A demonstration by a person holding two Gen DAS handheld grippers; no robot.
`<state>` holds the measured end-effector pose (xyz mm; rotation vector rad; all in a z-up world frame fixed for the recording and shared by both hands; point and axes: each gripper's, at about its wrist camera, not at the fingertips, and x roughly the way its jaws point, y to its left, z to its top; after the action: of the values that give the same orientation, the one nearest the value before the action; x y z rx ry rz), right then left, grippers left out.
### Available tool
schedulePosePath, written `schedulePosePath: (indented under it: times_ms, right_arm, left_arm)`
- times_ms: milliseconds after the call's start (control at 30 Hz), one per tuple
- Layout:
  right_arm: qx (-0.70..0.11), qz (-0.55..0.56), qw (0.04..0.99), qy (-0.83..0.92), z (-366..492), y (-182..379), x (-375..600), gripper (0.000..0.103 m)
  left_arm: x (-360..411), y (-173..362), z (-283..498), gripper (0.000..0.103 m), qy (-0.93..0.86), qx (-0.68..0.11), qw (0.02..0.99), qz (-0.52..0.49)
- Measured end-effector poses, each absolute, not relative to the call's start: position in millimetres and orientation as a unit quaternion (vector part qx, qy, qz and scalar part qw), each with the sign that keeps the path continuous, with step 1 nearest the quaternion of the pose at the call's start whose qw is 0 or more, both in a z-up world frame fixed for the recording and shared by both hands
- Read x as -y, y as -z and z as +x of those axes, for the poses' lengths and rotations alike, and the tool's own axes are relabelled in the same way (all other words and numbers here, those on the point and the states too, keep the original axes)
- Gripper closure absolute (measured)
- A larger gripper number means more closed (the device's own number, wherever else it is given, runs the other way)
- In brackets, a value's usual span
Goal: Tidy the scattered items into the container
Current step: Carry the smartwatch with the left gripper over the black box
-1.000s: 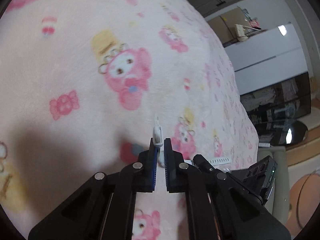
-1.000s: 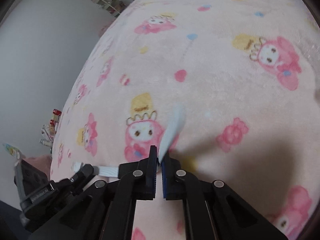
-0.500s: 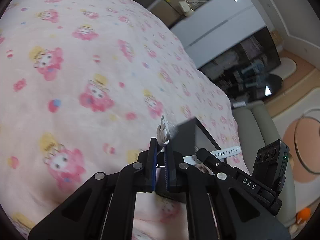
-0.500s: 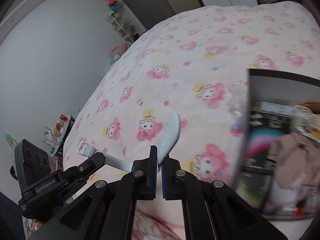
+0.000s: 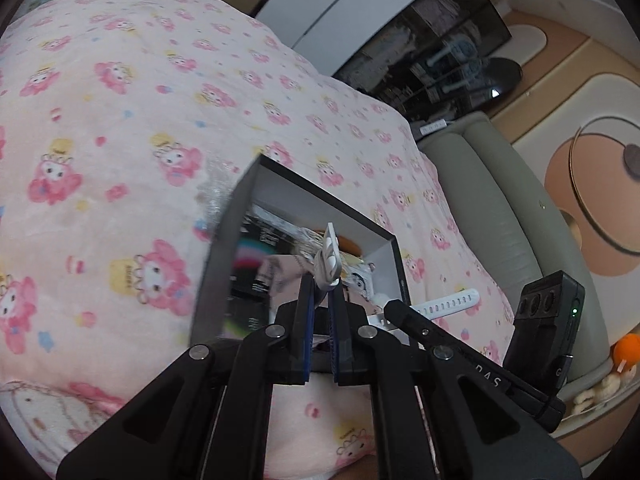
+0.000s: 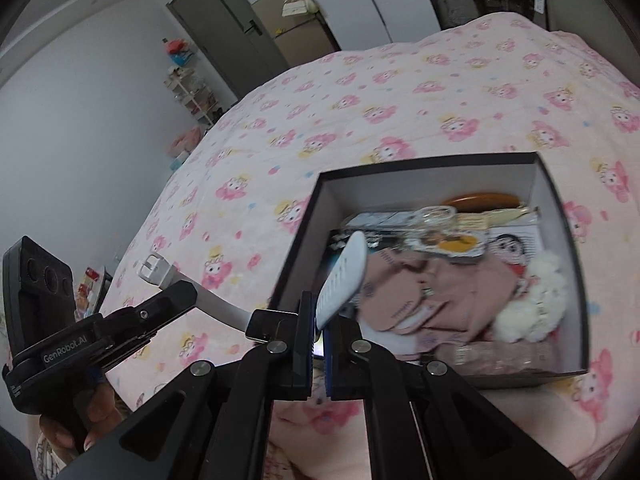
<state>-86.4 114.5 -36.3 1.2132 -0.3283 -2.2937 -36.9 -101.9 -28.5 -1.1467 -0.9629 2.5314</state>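
Both grippers hold one white smartwatch by its strap. My left gripper (image 5: 319,300) is shut on the buckle end (image 5: 329,258); it also shows in the right wrist view (image 6: 172,296), with the buckle (image 6: 154,266) sticking out. My right gripper (image 6: 318,324) is shut on the perforated strap end (image 6: 344,276); it also shows in the left wrist view (image 5: 400,312), with the strap (image 5: 446,304). The watch body (image 6: 266,324) sits between them. The black box (image 6: 556,184) with white inner walls lies on the bed just ahead, also in the left wrist view (image 5: 224,240).
The box holds a pink cloth (image 6: 420,292), a white fluffy item (image 6: 536,300), cards and a brown oval piece (image 6: 484,200). A pink cartoon-print blanket (image 5: 120,120) covers the bed. A grey sofa (image 5: 500,208) and dark cabinet (image 5: 436,56) stand to the right.
Both grippers have lifted up from the blanket with the watch and moved toward the box, which has come into view below them. Both stay shut.
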Motion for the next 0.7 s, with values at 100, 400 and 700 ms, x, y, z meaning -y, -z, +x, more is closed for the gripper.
schedulePosePath:
  times_ms: [100, 400, 700]
  right_arm:
    - [0.126, 0.444, 0.249, 0.852, -96, 35, -138, 0.101]
    - [0.096, 0.449, 0.213, 0.862, -145, 46, -183, 0.101]
    - [0.056, 0.528, 0.171, 0.830, -177, 129, -183, 0.100]
  left_arm:
    - [79, 28, -56, 0.098, -0.857, 0.313, 0.110, -0.395]
    - [29, 52, -120, 0.098, -0.849, 0.278, 0.115, -0.434]
    - [14, 121, -162, 0.097, -0.801, 0.220, 0.082, -0.551]
